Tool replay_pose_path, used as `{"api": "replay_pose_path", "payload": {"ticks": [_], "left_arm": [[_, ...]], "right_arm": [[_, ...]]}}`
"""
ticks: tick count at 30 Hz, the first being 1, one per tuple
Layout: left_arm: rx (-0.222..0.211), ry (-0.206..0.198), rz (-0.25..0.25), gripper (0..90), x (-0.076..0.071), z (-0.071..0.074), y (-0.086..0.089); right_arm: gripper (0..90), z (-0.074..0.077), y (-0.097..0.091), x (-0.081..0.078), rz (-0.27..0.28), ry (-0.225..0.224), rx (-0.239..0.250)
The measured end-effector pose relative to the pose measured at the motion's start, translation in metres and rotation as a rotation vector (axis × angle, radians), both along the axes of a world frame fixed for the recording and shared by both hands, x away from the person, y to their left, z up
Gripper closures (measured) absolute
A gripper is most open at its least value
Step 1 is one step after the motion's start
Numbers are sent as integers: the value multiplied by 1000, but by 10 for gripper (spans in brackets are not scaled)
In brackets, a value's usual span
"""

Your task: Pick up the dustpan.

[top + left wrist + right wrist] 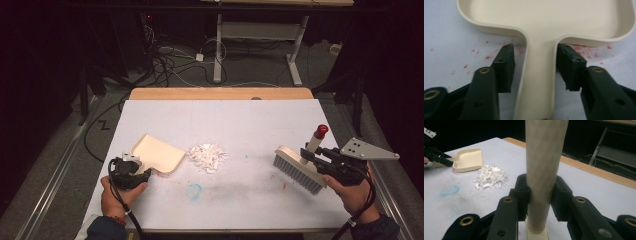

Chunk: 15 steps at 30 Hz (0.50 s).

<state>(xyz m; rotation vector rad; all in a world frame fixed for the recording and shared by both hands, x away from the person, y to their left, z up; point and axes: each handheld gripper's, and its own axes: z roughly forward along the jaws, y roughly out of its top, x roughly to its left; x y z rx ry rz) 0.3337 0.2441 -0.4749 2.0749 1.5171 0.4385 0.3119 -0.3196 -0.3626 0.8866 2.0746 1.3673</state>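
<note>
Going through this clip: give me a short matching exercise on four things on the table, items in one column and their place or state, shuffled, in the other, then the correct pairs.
Items:
1. dustpan
2. brush
3. paper scraps
4. blue smudge

Places or states:
A. loose white pile mid-table
B. handle clamped in the right tongs
C. handle between the open jaws of the left tongs
D. stain on the table nearer the person than the pile

Pairs: 1-C, 2-B, 3-A, 4-D
</note>
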Motion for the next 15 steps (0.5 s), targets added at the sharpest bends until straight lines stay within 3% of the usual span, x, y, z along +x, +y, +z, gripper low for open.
{"api": "replay_pose_path", "payload": {"ticks": [2,8,15], "left_arm": [[-3,-3,-2,632,0,0,1],[-6,-6,-14,638,0,2,3],[29,-7,-60,640,-1,12,9]], "right_arm": [[707,-1,-1,0,0,1,3],[707,-2,1,0,4,5,-3],[707,-3,2,1,2,5,-8]]}}
